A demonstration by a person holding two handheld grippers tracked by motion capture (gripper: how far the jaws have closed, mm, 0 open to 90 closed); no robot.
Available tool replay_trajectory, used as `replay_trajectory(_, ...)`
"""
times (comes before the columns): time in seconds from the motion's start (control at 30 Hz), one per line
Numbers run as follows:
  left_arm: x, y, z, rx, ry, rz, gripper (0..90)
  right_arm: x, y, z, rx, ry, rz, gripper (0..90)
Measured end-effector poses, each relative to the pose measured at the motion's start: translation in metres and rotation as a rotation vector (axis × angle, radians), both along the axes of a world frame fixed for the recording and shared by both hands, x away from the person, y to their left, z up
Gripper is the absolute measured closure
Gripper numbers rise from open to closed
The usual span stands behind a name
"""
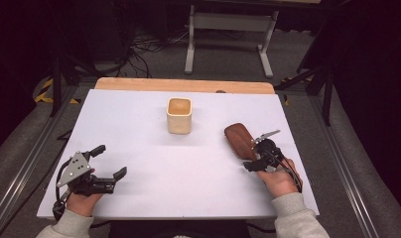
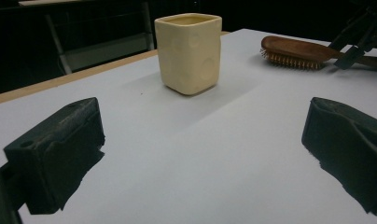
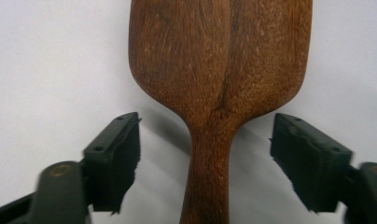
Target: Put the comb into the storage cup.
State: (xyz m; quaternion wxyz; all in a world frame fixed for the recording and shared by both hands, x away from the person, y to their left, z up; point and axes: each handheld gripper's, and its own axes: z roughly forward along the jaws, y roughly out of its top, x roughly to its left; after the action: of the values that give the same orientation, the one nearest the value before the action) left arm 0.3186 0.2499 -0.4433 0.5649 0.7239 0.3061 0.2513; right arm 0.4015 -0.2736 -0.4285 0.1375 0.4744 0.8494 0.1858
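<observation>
A brown wooden hairbrush point(image 1: 238, 139) lies bristles down on the white table point(image 1: 139, 114), right of the middle. My right gripper point(image 1: 253, 154) is down at the brush's near end. In the right gripper view its jaws straddle the narrow handle point(image 3: 206, 186), with a gap of table showing on each side, so the right gripper point(image 3: 207, 158) is open around it. My left gripper point(image 1: 112, 160) rests at the front left, open and with nothing between its fingers. A cream square cup point(image 1: 179, 115) stands upright at the middle back; the left gripper point(image 2: 200, 149) points toward the cup point(image 2: 189, 53).
The table's wooden far edge point(image 1: 183, 85) lies behind the cup. Beyond it stand a white frame's legs point(image 1: 190, 44) and floor cables. In the left gripper view the hairbrush point(image 2: 294, 51) shows its bristles at the upper right, with the right gripper point(image 2: 359, 39) over its handle.
</observation>
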Motion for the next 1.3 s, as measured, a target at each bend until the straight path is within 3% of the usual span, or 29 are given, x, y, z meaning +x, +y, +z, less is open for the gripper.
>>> replay_trajectory(0.3,0.000,0.000,0.000,0.001,-0.003,-0.002,0.1,0.005,0.003,-0.003,-0.021,0.043,-0.018,52.9)
replay_trajectory(0.53,0.000,0.000,0.000,0.005,-0.003,-0.005,0.2,0.005,0.003,-0.002,-0.021,0.050,-0.028,70.5)
replay_trajectory(0.83,0.000,0.000,0.000,0.004,-0.003,-0.006,0.2,0.005,0.001,-0.001,-0.022,0.052,-0.010,72.2)
replay_trajectory(1.13,0.000,0.000,0.000,0.001,-0.003,-0.005,0.2,-0.001,-0.001,0.001,-0.018,0.003,0.028,72.6)
replay_trajectory(1.3,0.000,-0.001,0.000,0.006,-0.002,-0.004,0.2,-0.008,-0.003,0.011,0.013,-0.061,0.056,72.6)
